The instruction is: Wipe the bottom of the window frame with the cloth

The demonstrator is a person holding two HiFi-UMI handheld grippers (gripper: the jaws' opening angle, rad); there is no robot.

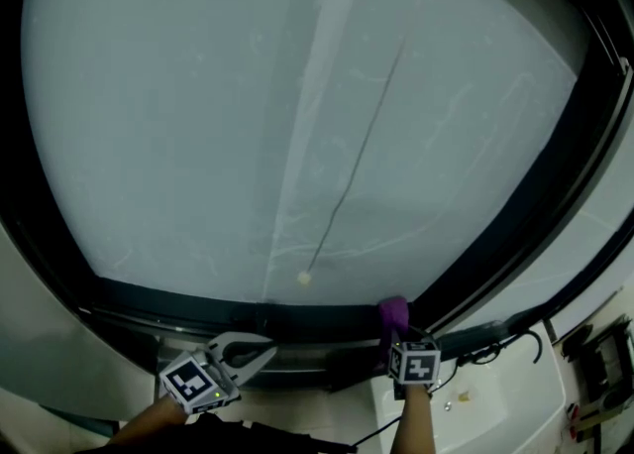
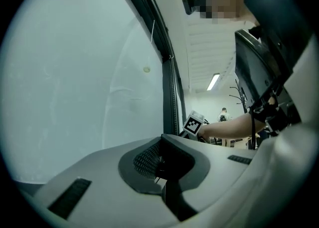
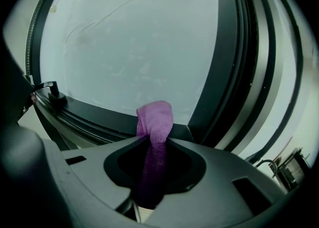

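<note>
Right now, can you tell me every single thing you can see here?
window pane: one, pale grey and cloudy, fills most of the head view
window frame: one, dark, around the pane; its bottom rail runs just ahead of the grippers
pull cord: one, thin, with a small pale bead at its end, hanging in front of the pane
cloth: one, purple, at the frame's bottom right corner
cable: one, black, on the white ledge at lower right
right gripper: one, grey, shut on the cloth
left gripper: one, grey, shut, empty, low on the left
forearms: two, bare, bottom edge
</note>
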